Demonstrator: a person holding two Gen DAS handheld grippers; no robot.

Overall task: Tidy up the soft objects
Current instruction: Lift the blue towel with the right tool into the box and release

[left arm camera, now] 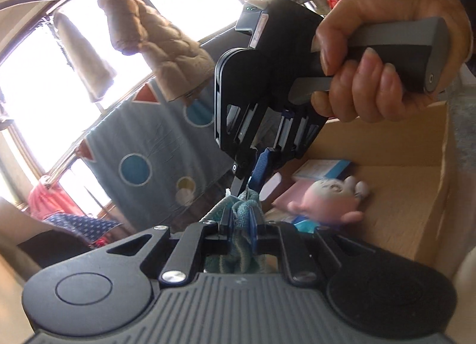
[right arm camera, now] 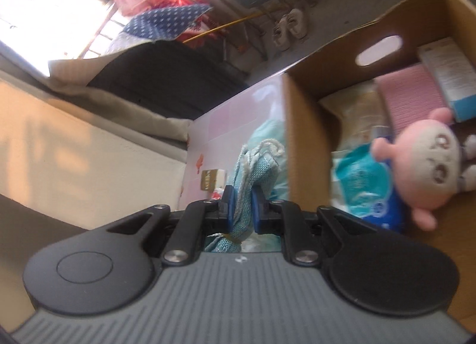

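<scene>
A teal woven cloth (left arm camera: pixel 242 216) with a white fringe is pinched by both grippers. My left gripper (left arm camera: pixel 241 225) is shut on one part of it. In the left wrist view my right gripper (left arm camera: pixel 248 185) comes in from above, held by a hand (left arm camera: pixel 372 55), its blue pads closed on the same cloth. The right wrist view shows my right gripper (right arm camera: pixel 241 207) shut on the teal cloth (right arm camera: pixel 253 171), beside an open cardboard box (right arm camera: pixel 300 141). A pink and white plush toy (right arm camera: pixel 431 165) lies in the box; the left wrist view shows the plush toy (left arm camera: pixel 330 198) too.
Inside the box lie a pink pad (right arm camera: pixel 413 97), a white and blue carton (right arm camera: pixel 449 73) and a teal and blue packet (right arm camera: pixel 366 183). A pink tiled surface (right arm camera: pixel 226 124) lies left of the box. Laundry (left arm camera: pixel 154 28) hangs by the windows.
</scene>
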